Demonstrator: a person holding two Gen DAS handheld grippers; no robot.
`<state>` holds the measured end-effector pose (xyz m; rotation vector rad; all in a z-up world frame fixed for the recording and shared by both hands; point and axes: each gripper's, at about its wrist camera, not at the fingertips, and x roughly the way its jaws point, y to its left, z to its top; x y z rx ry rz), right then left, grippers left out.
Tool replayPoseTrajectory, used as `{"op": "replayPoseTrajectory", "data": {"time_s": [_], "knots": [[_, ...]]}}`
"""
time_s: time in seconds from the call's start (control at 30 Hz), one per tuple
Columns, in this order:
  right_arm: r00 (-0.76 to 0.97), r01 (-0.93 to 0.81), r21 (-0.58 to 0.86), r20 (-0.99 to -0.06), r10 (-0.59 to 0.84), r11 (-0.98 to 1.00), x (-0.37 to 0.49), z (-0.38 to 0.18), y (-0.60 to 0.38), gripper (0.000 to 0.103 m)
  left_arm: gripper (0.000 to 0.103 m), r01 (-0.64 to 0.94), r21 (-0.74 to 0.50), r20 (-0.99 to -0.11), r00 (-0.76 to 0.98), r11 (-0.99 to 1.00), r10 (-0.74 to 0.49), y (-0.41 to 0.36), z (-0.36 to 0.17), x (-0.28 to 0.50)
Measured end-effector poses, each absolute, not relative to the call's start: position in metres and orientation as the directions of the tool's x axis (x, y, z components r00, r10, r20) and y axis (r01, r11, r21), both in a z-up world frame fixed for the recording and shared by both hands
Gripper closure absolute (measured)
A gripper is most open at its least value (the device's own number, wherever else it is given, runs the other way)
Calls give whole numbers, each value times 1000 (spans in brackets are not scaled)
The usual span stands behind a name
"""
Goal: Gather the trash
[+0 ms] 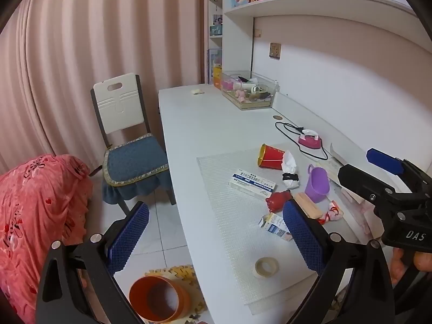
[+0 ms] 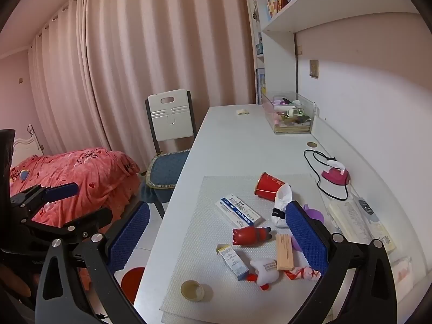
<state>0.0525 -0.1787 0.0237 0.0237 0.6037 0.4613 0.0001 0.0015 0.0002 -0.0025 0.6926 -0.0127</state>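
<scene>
White desk [image 2: 237, 145] runs along the wall, with a textured mat [image 2: 205, 243] at its near end serving as landmark. On the mat lie the items still to be collected: a tipped red cup [image 2: 267, 189], crumpled tissue [image 2: 282, 199], a long box [image 2: 237, 210], a small box [image 2: 233, 262], a tape roll [image 2: 192, 290] at the near edge. An orange bin [image 1: 155, 301] stands on the floor below the mat's left edge and appears empty, so I judge the task barely begun. Left gripper [image 1: 216, 235] and right gripper [image 2: 216, 235] both hang above the mat with jaws spread wide, grasping nothing. Beyond the mat the desk lies bare up to a clear tray [image 2: 291, 118]; an iron [image 2: 334, 175] and its cord crowd the mat's right side. A chair [image 2: 167, 145] stands left of the desk, leaving open floor for reaching the bin.
</scene>
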Motion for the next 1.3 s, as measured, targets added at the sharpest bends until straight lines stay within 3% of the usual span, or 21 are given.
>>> {"op": "replayPoseTrajectory", "data": {"time_s": [1.3], "knots": [[708, -411, 176, -557, 434, 895, 58, 19, -178, 5, 5, 6, 9, -649, 761, 1000, 2, 2, -7, -4]]}}
